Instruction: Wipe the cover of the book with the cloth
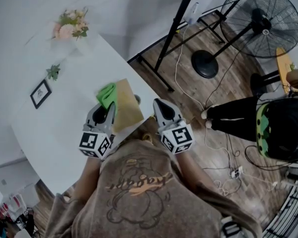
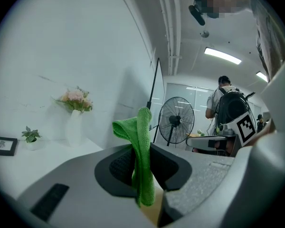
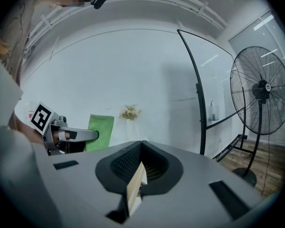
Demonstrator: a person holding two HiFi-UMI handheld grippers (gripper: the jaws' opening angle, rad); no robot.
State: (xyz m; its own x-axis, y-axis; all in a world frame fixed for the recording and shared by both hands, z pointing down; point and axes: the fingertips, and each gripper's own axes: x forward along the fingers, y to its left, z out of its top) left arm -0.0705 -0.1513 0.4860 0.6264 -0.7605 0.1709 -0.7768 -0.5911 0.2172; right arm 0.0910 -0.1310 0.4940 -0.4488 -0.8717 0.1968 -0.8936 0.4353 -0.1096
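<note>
Over the near edge of the white table [image 1: 64,133], your right gripper [image 3: 140,171] is clamped on one edge of the book [image 1: 127,112], holding it up off the tabletop. Your left gripper [image 2: 141,161] is clenched on the green cloth [image 2: 142,146]. Both pick-ups look done. The cloth meets only one far corner of the cover, so I judge nearly all the wiping is left. The cover is plain tan, the book thin, with no marks I can see. Farther across the table stand a picture frame [image 1: 40,93], a small plant [image 1: 53,72] and a vase of flowers [image 1: 69,26].
</note>
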